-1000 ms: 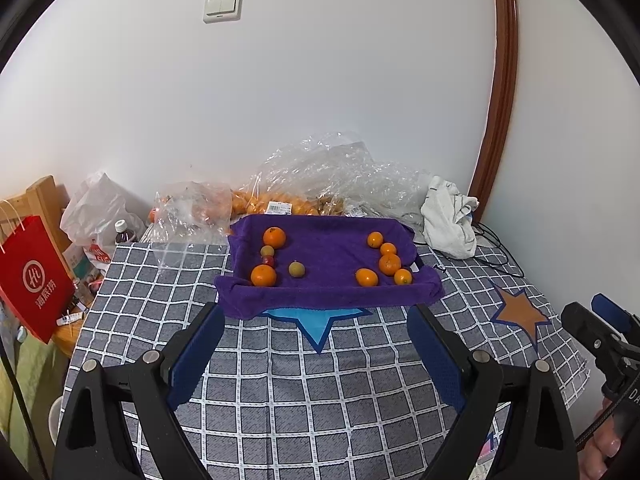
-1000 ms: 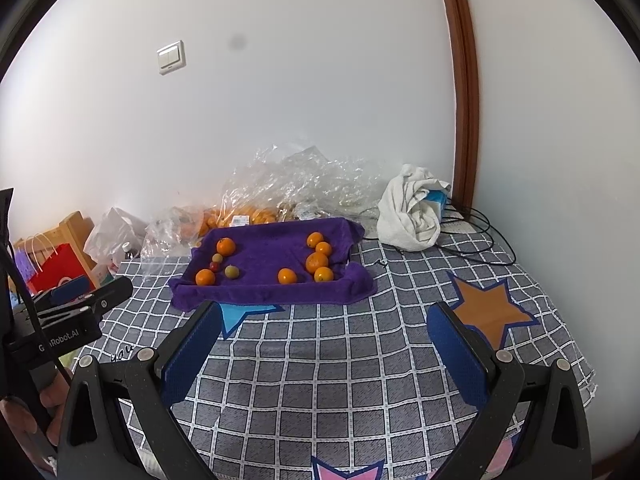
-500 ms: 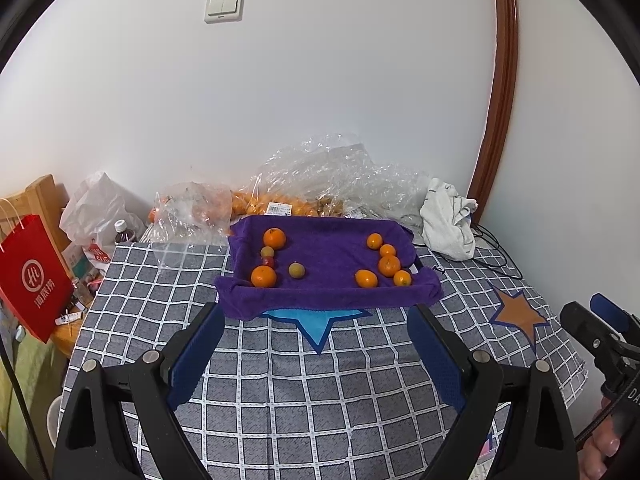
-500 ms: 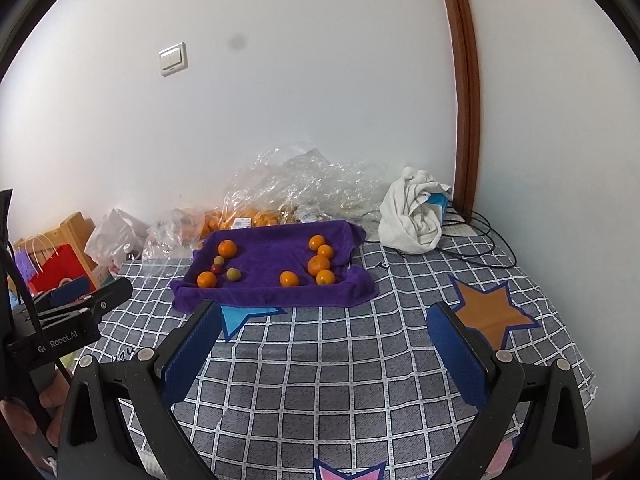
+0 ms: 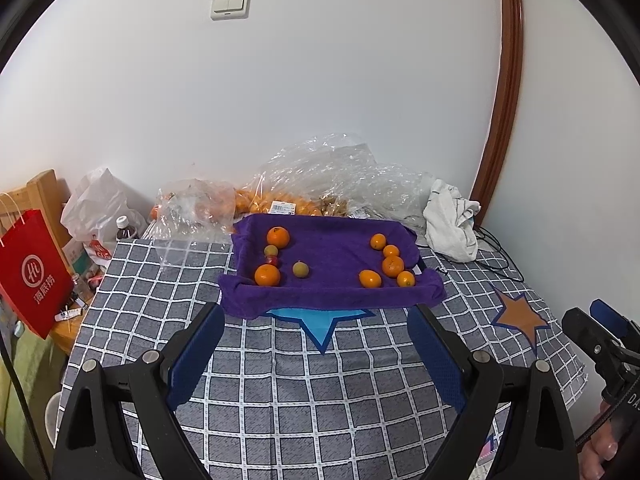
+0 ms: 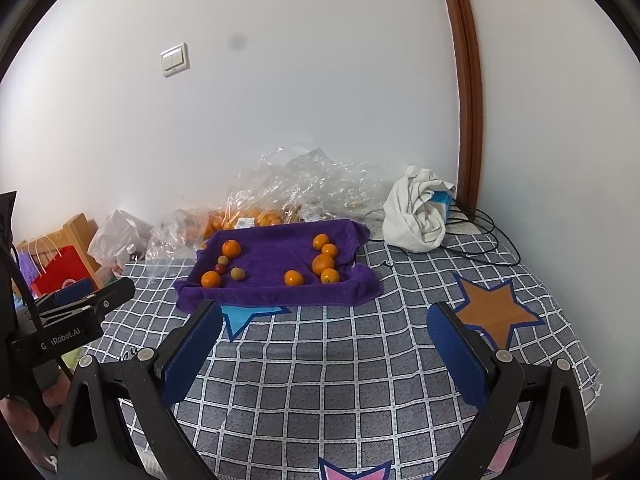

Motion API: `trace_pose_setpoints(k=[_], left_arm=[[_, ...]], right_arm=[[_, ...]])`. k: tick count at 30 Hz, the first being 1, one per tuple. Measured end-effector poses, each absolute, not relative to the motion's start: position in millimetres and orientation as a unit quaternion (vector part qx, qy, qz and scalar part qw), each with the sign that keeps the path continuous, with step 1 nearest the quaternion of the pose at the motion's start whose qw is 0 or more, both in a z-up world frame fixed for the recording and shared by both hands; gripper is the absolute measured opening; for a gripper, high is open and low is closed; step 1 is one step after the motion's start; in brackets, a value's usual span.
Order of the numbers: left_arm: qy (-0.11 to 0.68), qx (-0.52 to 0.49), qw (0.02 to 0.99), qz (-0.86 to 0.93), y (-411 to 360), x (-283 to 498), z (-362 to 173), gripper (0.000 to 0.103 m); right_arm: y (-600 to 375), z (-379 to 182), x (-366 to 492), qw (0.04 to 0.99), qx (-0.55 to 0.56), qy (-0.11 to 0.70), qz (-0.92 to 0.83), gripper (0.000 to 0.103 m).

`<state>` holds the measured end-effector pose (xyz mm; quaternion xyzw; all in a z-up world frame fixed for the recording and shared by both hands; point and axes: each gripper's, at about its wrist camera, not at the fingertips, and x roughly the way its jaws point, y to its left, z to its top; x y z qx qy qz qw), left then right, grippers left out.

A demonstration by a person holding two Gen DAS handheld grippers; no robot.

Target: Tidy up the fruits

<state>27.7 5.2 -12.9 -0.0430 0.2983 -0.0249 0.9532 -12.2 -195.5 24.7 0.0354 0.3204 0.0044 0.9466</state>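
Meanwhile, nothing is moved since a second ago: both grippers (image 5: 316, 340) (image 6: 324, 336) are held apart, fruits (image 5: 382, 266) untouched.

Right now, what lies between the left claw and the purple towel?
Only checked cloth with a blue star; the left wrist view shows it, left claw open, towel beyond.

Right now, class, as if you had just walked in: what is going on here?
A person holds a pair of tongs in each hand over a checked bedspread, set to sort fruit. The left tongs and right tongs are both open, empty and well short of the purple towel. On the towel, two oranges and three small fruits lie at the left, and five oranges cluster at the right. Nothing is gripped.
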Motion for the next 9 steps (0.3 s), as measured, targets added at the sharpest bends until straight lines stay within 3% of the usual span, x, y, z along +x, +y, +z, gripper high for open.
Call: trace_pose_setpoints(k=[9], left_arm=[[0.297, -0.050, 0.953, -0.019, 13.8, 33.7, -19.5, 0.094]], right_arm=[[-193.4, 15.2, -8.2, 0.945, 0.040, 0.324, 0.013, 0.101]])
